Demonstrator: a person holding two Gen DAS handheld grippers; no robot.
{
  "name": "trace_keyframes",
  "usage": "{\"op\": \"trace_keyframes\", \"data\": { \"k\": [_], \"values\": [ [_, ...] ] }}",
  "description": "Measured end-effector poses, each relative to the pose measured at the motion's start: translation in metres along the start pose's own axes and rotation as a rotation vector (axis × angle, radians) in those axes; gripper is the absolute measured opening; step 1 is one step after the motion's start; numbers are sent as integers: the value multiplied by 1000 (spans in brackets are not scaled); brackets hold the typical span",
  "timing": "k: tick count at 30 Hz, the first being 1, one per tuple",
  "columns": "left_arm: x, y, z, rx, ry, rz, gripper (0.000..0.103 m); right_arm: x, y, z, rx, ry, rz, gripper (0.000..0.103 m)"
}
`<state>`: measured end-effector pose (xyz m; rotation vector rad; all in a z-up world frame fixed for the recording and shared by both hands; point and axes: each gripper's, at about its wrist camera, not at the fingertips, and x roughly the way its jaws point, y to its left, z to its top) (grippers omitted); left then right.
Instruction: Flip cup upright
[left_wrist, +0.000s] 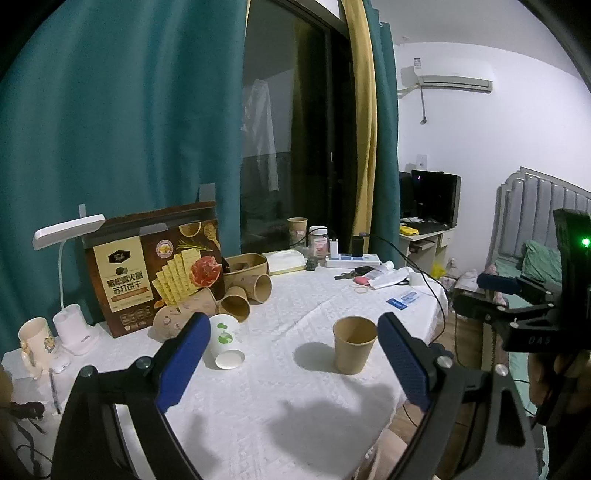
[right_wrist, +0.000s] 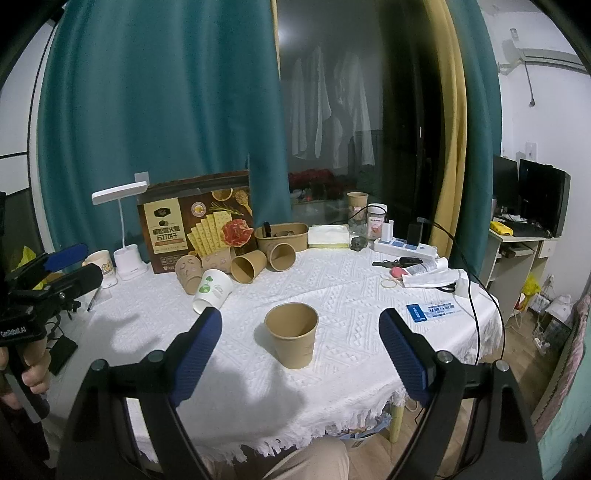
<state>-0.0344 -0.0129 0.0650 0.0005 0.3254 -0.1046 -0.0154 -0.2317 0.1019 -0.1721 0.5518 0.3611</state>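
A brown paper cup (left_wrist: 352, 344) stands upright, mouth up, on the white tablecloth (left_wrist: 280, 398); it also shows in the right wrist view (right_wrist: 293, 334). My left gripper (left_wrist: 291, 363) is open and empty, held back from the cup, which sits toward its right finger. My right gripper (right_wrist: 300, 352) is open and empty, with the cup between and beyond its fingers, not touching. A white cup with green print (left_wrist: 225, 345) lies on its side to the left; it also shows in the right wrist view (right_wrist: 211, 288).
Several brown cups (right_wrist: 255, 266) lie tipped beside a cracker box (right_wrist: 195, 225) at the back. A desk lamp (right_wrist: 122, 229), mug (left_wrist: 35, 345), power strip (right_wrist: 404, 247), cable, cards and small items sit along the table's back and right. The tablecloth fringe marks the near edge (right_wrist: 295, 435).
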Motion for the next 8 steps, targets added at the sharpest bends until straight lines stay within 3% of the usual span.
{"op": "trace_keyframes", "data": {
  "k": [8],
  "values": [
    [10, -5, 2, 3, 11, -28, 92, 3, -2, -5, 3, 6, -3, 85]
  ]
}}
